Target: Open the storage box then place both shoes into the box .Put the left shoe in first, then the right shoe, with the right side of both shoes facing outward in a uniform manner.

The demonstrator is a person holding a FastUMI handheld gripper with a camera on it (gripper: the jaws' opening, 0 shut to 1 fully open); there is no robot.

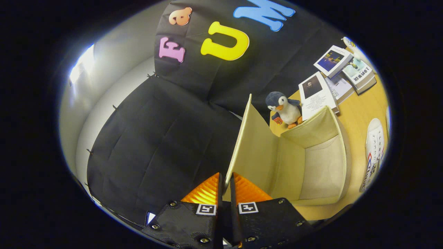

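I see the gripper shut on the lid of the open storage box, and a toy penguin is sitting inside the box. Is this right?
Not quite. The gripper is indeed shut on the raised lid of the open storage box, but the toy penguin is not inside it. The gripper view shows it standing on the table just behind the box, next to the books. Nothing lies in the box.
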